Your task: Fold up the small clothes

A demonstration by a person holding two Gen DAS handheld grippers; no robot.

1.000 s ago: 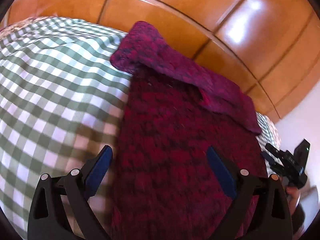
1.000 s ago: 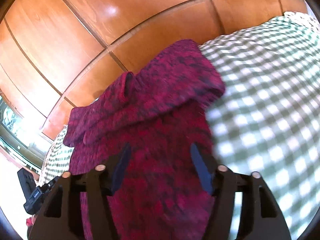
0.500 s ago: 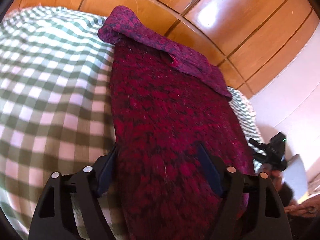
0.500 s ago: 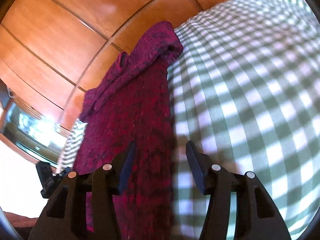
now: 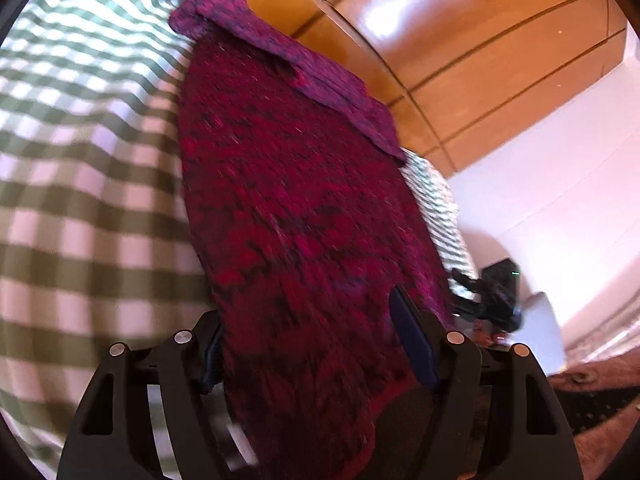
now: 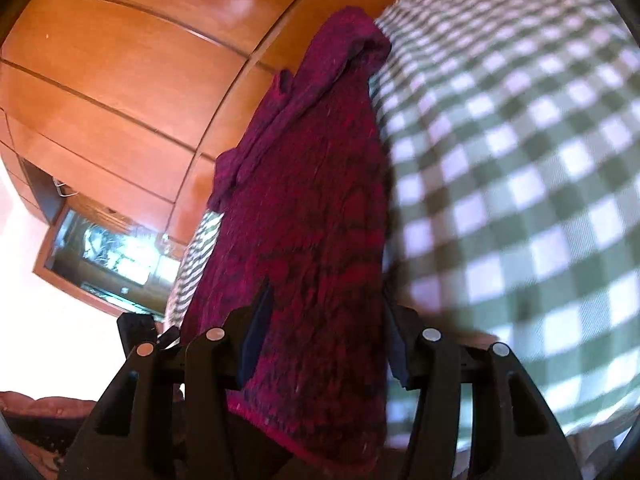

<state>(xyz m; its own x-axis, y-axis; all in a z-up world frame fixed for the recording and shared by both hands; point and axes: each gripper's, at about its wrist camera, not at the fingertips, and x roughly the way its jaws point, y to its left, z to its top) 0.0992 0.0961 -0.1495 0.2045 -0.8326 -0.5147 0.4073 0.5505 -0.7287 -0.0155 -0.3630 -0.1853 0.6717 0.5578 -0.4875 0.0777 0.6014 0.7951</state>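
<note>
Left wrist view first: our left gripper (image 5: 316, 344) sits at the near hem of the dark red and black knitted garment (image 5: 288, 208), and the knit drapes straight between the two blue-padded fingers (image 5: 410, 340). The right-hand pad shows clear against the cloth; the left-hand one is mostly buried under it. We cannot tell whether the pads are pressing the fabric or merely straddling it. Ahead of the claw the garment stretches away across the green and white checked bedcover (image 5: 80, 184), with a folded-over band at its far end, close to the glossy orange-brown wooden panelling (image 5: 460, 40). Off to the claw's right, near the bed's edge, we spot our right gripper (image 5: 492, 296), small and blurred.

Now the right wrist view: our right gripper (image 6: 324, 332) has the same knitted garment (image 6: 316, 184) running between its fingers (image 6: 256, 332), the hem hanging down over the claw's middle. The jaws stand at a middling gap, cloth filling it; a firm pinch we cannot confirm. The checked bedcover (image 6: 520, 160) lies to the claw's right, the wooden panelling (image 6: 132, 60) up and left, and a dark-framed bright window (image 6: 116, 256) lower left.
</note>
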